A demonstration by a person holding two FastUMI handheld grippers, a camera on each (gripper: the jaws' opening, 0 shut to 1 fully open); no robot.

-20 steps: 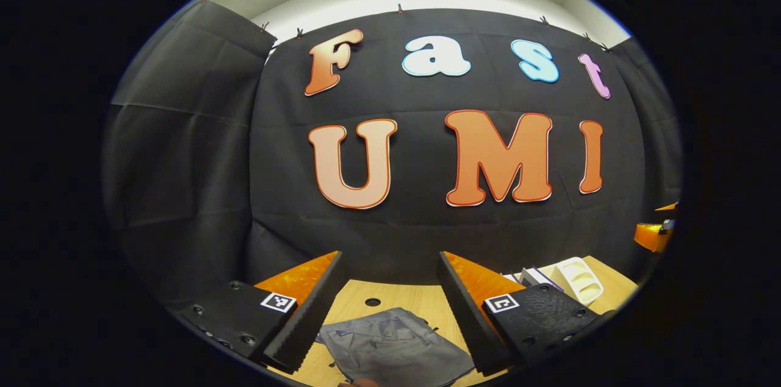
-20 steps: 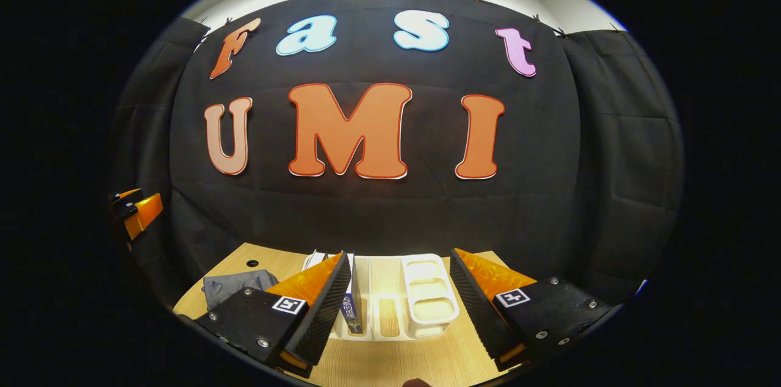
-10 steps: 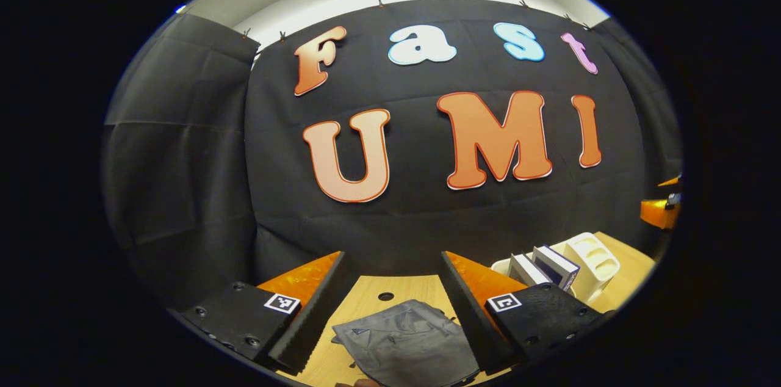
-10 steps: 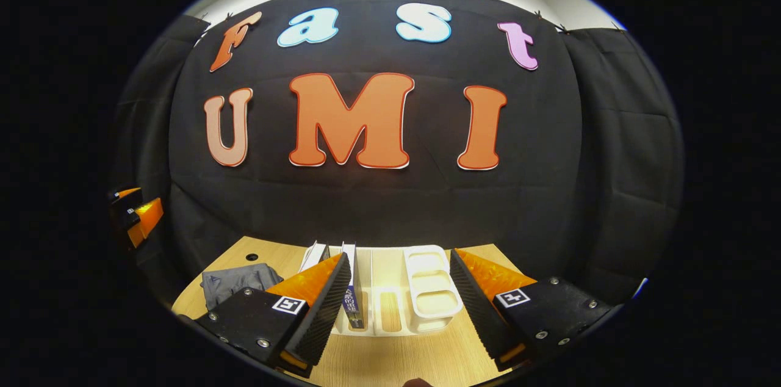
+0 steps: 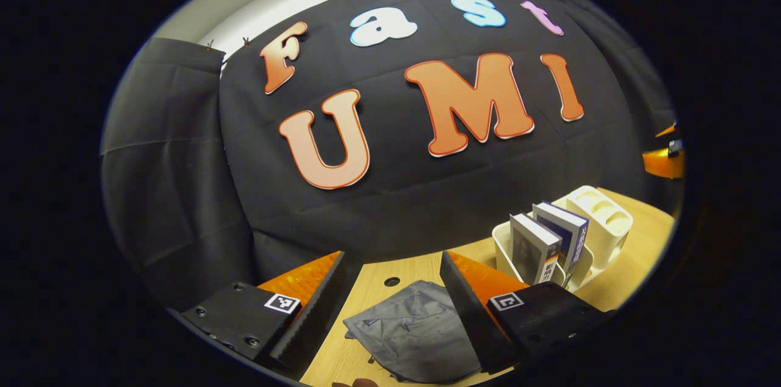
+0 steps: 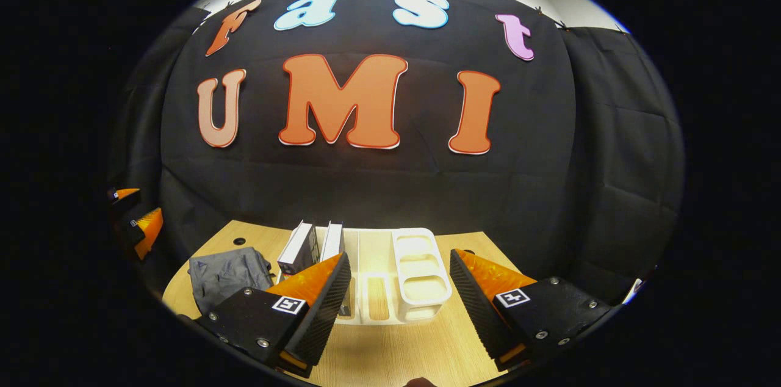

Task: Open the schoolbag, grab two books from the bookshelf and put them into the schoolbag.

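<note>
Plainly, nothing is held yet. The left gripper (image 5: 390,307) hangs with its fingers spread wide over the schoolbag (image 5: 415,332), a grey, limp fabric bag lying flat and crumpled on the worktop (image 5: 372,289) at the bottom centre of the left gripper view. The right gripper (image 6: 399,301) is likewise spread and empty, aimed at the white bookshelf (image 6: 421,277) in the lower middle of the right gripper view. Two books (image 5: 549,240) stand upright in the rack's left slots, touching each other.

The bag looks soft and light; it will probably bunch up when pulled, so the zipper tab or an edge fold seems the sensible hold, though no tab can be made out. The books look stiff and modestly heavy; pinching across the covers near the top edge should serve.
</note>
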